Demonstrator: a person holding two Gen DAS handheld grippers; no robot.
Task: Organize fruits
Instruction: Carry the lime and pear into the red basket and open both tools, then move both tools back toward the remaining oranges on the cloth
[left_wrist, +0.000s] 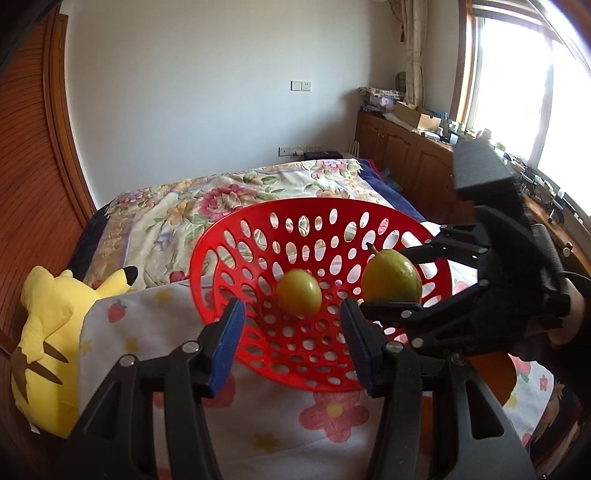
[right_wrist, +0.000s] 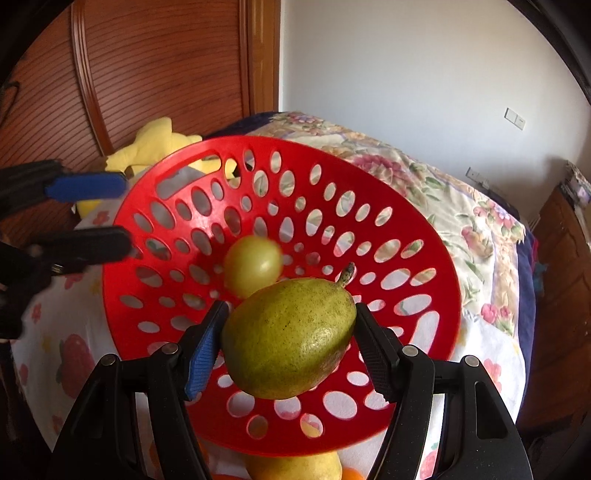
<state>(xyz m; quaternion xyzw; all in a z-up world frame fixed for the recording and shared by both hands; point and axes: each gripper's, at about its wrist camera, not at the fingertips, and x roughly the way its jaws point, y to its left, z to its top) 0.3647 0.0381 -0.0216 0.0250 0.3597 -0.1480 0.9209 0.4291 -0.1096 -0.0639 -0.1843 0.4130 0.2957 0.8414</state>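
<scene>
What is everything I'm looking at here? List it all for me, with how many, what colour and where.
basket: one, red, full of holes, on the bed
small round fruit: one, yellow-green, lying loose inside the basket
pear: one, green and speckled, held over the basket
more fruit: at least one yellowish piece plus orange bits, below the basket's near rim, mostly hidden
plush toy: one, yellow, at the bed's edge by the wooden wardrobe
cloth: one, white with flower and strawberry print, under the basket
floral quilt: one, cream with pink flowers, behind the basket
cabinets: brown, cluttered on top, under the window
left gripper: black with blue pads, open, empty
right gripper: black, closed on the pear
</scene>
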